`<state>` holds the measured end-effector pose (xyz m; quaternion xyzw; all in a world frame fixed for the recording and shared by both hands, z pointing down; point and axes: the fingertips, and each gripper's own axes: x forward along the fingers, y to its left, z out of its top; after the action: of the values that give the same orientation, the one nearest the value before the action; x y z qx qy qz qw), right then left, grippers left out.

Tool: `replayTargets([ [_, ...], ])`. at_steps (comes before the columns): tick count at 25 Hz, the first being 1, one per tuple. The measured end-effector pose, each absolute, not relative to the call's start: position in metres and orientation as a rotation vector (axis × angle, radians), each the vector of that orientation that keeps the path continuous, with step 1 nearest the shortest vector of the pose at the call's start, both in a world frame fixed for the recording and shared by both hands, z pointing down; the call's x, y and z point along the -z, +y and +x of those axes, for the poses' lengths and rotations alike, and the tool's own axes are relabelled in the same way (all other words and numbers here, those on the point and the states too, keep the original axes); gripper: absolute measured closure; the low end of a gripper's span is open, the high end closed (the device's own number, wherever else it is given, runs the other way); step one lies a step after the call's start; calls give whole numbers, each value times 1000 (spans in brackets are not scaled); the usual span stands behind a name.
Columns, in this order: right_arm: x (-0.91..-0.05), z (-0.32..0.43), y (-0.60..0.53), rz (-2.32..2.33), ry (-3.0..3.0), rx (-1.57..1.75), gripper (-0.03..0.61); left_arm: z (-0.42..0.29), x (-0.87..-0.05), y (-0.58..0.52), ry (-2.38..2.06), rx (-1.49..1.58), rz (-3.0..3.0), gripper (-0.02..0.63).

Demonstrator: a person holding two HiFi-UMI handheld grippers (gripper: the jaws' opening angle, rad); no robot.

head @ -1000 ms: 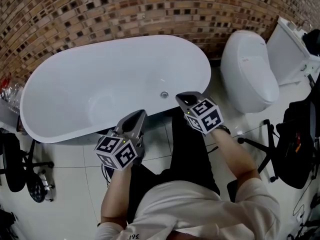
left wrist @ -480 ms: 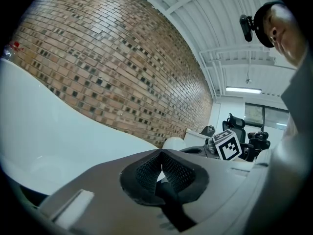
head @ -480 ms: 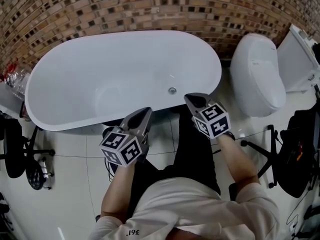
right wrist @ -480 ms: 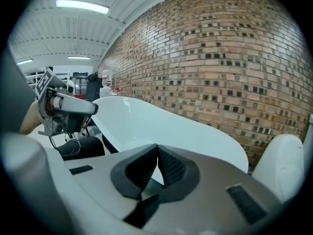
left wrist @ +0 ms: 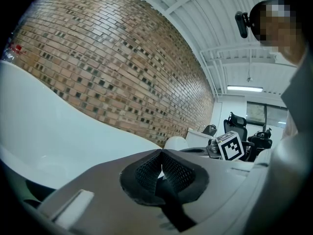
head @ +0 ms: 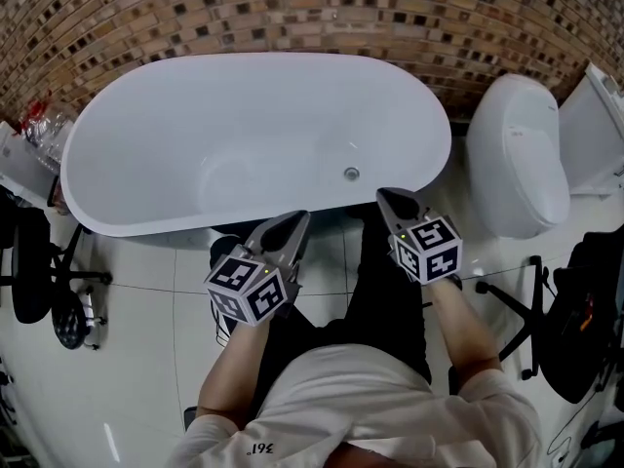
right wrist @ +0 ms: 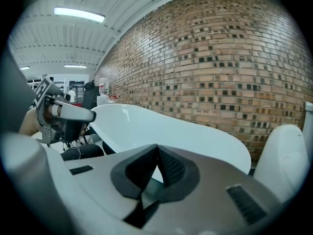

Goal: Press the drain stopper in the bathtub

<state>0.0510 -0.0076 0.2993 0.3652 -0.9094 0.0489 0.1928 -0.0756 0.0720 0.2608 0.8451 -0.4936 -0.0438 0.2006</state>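
Note:
A white oval bathtub (head: 146,125) stands against the brick wall, and its small round metal drain stopper (head: 352,174) sits on the tub floor near the right end. My left gripper (head: 295,219) hovers over the tub's front rim, shut and empty. My right gripper (head: 388,198) is also shut with nothing in it, just in front of the rim, a short way below and right of the stopper. In the left gripper view the pads (left wrist: 161,168) meet; the tub wall (left wrist: 44,131) lies ahead. In the right gripper view the pads (right wrist: 157,163) also touch, with the tub (right wrist: 186,136) beyond.
A white toilet (head: 517,154) with its tank (head: 603,125) stands right of the tub. Black office chairs (head: 29,271) sit at the left and at the far right (head: 575,300). The person's legs in black trousers (head: 380,291) stand on white floor tiles between the grippers.
The view has shifted so the tub and stopper sit further right and nearer. Both grippers moved slightly right and down in the frame, staying shut at the tub's front rim.

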Motion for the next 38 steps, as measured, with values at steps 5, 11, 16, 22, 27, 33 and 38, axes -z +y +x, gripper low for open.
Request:
replayTargets([
  [5, -295, 54, -8, 1089, -2594, -165, 565, -79, -268, 75, -1385, 124, 2340, 604],
  [11, -297, 63, -9, 1128, -2600, -181, 563, -78, -272, 78, -1386, 122, 2332, 604],
  [16, -298, 58, -4, 1085, -2597, -133, 561, -80, -274, 78, -1392, 119, 2324, 604],
  [22, -302, 53, -1, 1062, -2584, -111, 561, -82, -274, 78, -1396, 115, 2325, 604],
  [27, -304, 54, -3, 1060, -2579, -118, 561, -81, -277, 77, -1389, 110, 2320, 604],
  [33, -306, 54, -4, 1058, -2573, -123, 561, -79, -278, 76, -1378, 103, 2321, 604],
  [38, -306, 54, -6, 1036, -2582, -120, 561, -75, -278, 76, -1388, 98, 2315, 604],
])
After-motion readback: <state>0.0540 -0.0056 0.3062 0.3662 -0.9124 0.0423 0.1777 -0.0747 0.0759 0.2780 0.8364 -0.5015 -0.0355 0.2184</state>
